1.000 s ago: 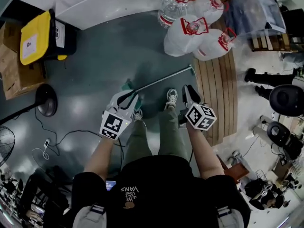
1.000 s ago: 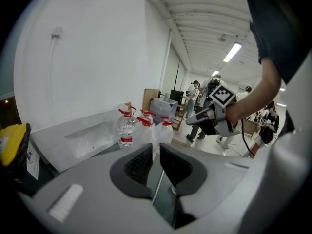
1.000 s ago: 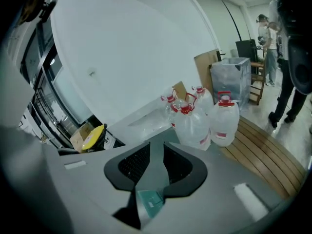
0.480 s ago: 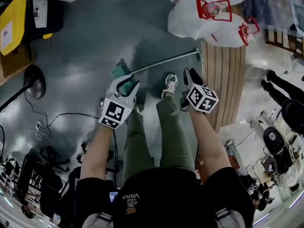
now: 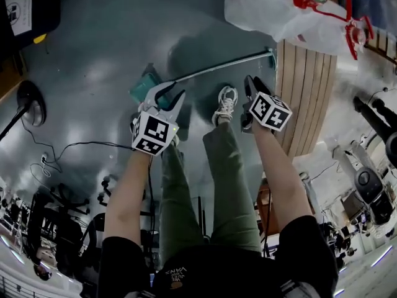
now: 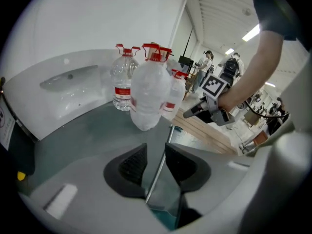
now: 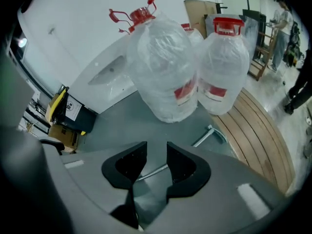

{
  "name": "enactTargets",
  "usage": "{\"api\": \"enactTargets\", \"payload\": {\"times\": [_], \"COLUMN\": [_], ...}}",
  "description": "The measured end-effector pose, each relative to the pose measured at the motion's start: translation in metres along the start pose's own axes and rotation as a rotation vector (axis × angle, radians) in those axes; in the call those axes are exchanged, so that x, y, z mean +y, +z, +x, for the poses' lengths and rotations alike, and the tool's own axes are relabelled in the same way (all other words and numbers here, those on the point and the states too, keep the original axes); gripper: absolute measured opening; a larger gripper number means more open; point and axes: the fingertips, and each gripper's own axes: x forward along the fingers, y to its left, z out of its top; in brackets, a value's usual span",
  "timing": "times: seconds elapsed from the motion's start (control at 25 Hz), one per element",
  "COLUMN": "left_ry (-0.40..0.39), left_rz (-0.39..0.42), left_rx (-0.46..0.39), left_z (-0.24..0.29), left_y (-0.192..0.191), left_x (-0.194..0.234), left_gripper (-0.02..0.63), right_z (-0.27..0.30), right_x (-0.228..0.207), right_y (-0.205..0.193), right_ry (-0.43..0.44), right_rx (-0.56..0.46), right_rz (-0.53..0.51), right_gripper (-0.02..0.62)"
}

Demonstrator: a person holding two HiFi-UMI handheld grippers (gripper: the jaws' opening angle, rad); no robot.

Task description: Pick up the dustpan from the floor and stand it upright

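The dustpan (image 5: 144, 89) lies flat on the floor at upper centre, its metal handle (image 5: 223, 67) running right. The left gripper (image 5: 172, 92) hovers over the pan end and the right gripper (image 5: 252, 83) is below the handle's far end. Both claws are partly open and empty, and their jaws have just been opening. The handle shows through each gap, untouched.

Dustpan pan (image 5: 141, 90): being partly covered by the left gripper (image 5: 172, 93) in the head view. Dustpan handle (image 7: 207, 135): being hidden in part behind the right gripper (image 7: 156, 152) in the right gripper view. Water bottles (image 5: 279, 8): being cropped by the head view's top edge.
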Motion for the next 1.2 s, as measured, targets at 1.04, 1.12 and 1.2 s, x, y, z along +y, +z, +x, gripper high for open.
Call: {"api": "enactTargets", "payload": {"times": [1.04,1.12,1.2], "left_ry": [-0.127,-0.131,-0.126], "left_rz": [-0.019,-0.022,-0.038], "left_rx": [0.193,0.199,0.206], "left_z": [0.205,0.213,0.22], "left_y": [-0.212,-0.216,-0.22], "left_x": [0.034,0.037,0.042], "left_gripper": [0.161,0.167,0.17], "right_z": [0.235,0.243,0.251], "right_x": [-0.089,-0.096,-0.101], "right_y": [-0.106,-0.101,-0.099], "right_ry": [-0.049,-0.057,-0.068], "right_rx": [0.045,0.024,0.011], "right_rz": [0.115,0.202,0.285], "right_gripper": [0.14,0.141,0.15]}}
